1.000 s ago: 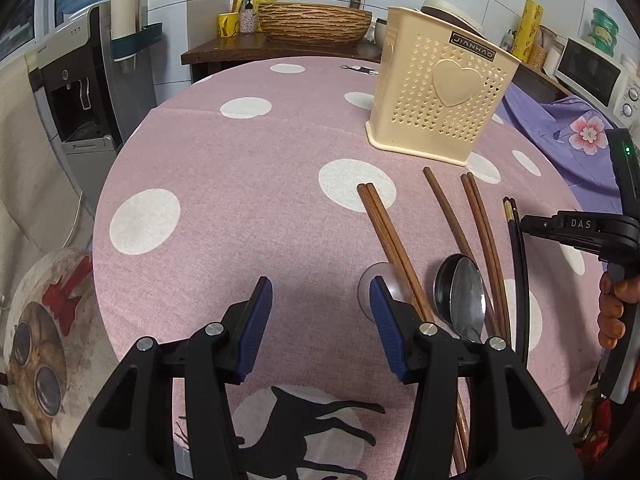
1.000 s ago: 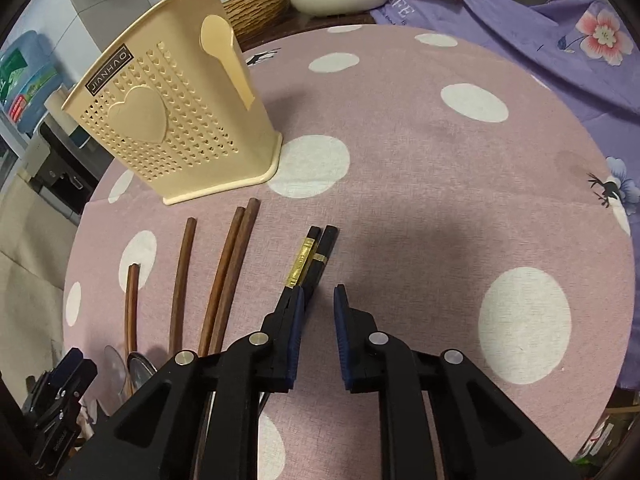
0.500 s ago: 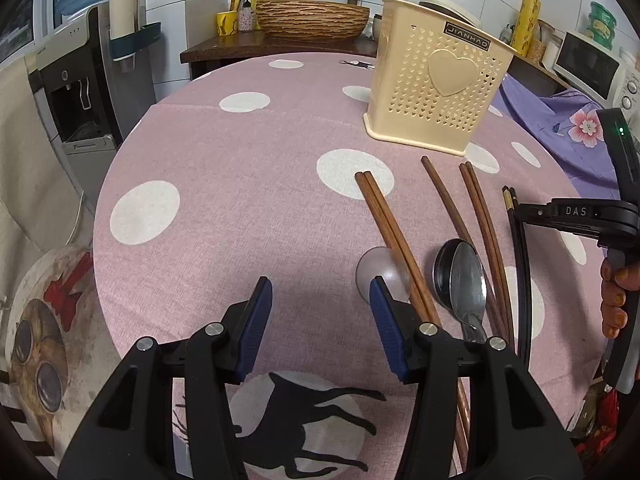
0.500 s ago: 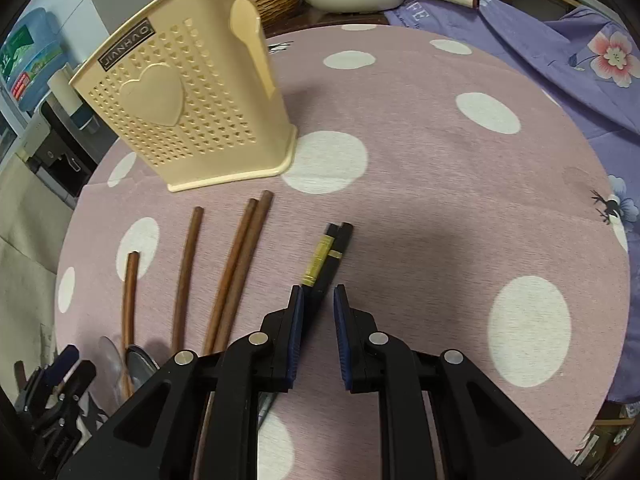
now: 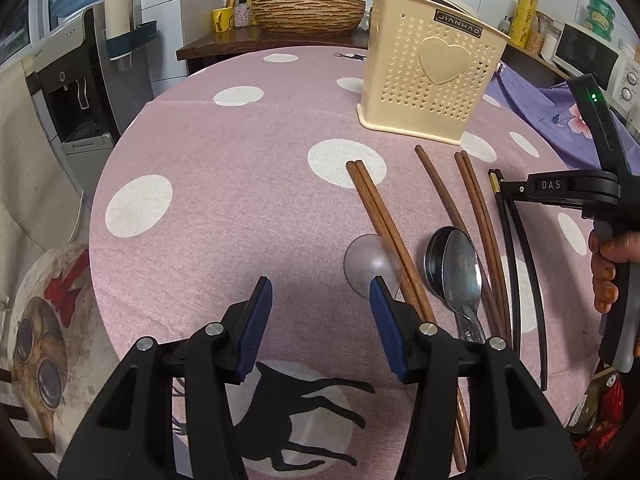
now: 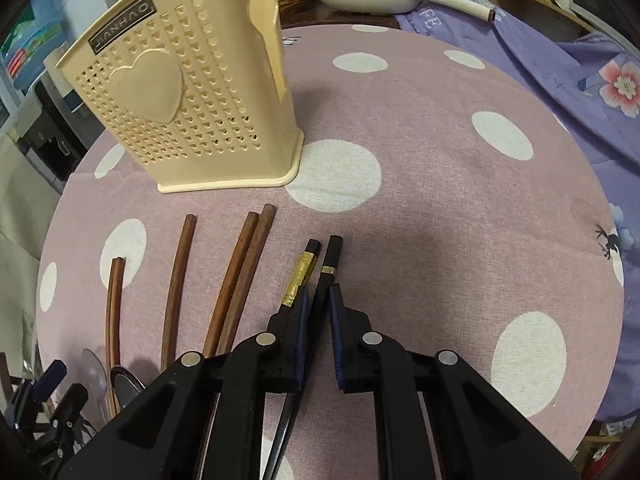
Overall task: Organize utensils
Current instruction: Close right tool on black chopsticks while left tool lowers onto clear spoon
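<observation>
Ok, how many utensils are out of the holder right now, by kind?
Brown chopsticks: 5
Black chopsticks: 2
Metal spoons: 2
Clear spoon: 1
Total: 10

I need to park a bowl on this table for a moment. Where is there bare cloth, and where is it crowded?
Bare cloth lies left of the cream holder and the leftmost brown chopstick pair, out to the table's left edge. Another open stretch lies right of the black chopsticks. It is crowded in front of the holder: chopsticks, the metal spoons and a clear spoon lie side by side.
</observation>
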`<state>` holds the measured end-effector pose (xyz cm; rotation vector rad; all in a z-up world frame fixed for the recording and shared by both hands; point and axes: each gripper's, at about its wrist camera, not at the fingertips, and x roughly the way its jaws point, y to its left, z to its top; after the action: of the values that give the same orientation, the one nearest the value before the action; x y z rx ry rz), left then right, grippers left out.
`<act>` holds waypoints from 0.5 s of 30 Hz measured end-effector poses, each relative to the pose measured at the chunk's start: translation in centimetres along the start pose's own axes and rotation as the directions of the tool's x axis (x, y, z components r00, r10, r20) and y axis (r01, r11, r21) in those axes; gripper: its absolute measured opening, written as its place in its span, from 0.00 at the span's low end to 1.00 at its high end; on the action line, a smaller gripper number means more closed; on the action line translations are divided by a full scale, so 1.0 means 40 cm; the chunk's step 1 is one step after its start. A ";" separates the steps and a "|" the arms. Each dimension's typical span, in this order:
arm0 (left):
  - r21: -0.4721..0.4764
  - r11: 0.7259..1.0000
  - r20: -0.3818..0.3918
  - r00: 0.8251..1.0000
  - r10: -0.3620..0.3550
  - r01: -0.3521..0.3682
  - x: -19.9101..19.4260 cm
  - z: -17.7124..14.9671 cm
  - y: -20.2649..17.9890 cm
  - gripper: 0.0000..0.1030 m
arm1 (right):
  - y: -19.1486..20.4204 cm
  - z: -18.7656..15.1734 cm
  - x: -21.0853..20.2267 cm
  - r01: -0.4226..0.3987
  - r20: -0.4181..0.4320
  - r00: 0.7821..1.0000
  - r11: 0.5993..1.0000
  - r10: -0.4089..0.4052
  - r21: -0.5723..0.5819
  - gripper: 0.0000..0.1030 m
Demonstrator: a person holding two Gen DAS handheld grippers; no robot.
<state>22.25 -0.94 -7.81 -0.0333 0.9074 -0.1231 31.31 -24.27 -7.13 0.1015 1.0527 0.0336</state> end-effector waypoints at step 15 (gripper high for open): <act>0.099 0.993 -0.038 0.997 0.067 -0.063 0.013 -0.037 -0.091 0.50 | -0.014 -0.006 -0.002 -0.034 0.022 0.999 0.999 0.034 -0.006 0.10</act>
<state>21.07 -4.56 -8.83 0.0904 0.9416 -0.1077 31.04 -24.80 -7.22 0.1148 1.0288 0.0662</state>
